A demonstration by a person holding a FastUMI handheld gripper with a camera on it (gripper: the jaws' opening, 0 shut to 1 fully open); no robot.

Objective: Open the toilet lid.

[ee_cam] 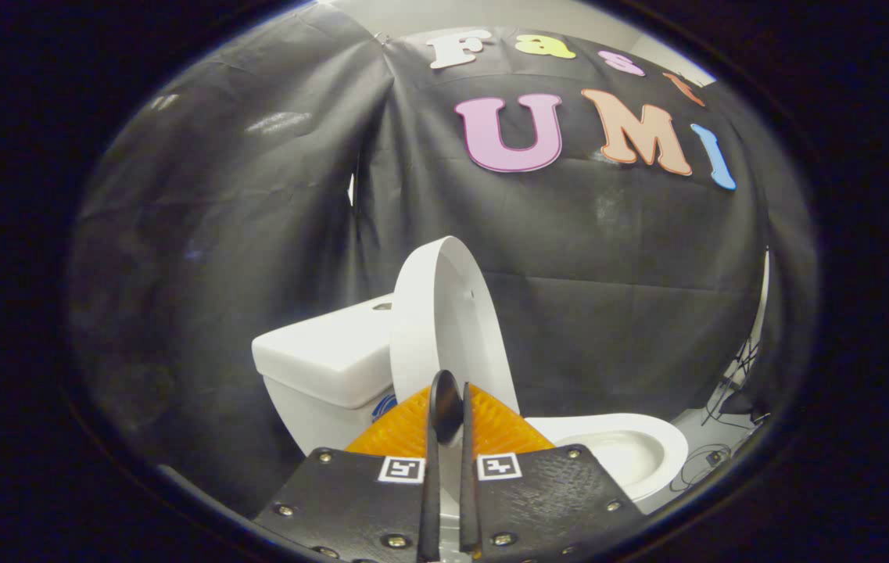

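Gripper (pixel 448 407) fingers stand close together with only a thin gap, and the lid's (pixel 444 313) lower edge appears to sit in that gap; whether both fingers actually press on it I cannot tell, as the contact is hidden behind the fingertips. That lid is already raised well past halfway, standing near upright and seen almost edge-on, its back close to the tank (pixel 327 360) behind it. Beyond and to the right of the fingers lies the bowl (pixel 632 450) with its seat down. Judging from this, the task is nearly finished: what remains is to ease the lid the last bit back until it rests against the tank, then let go. Doing that well means following the hinge's arc rather than pushing straight, keeping any hold light so the edge can pivot between the fingers, and slowing near the tank to avoid a knock. Inside, the bowl looks bare and white; any water there is too dim to make out.
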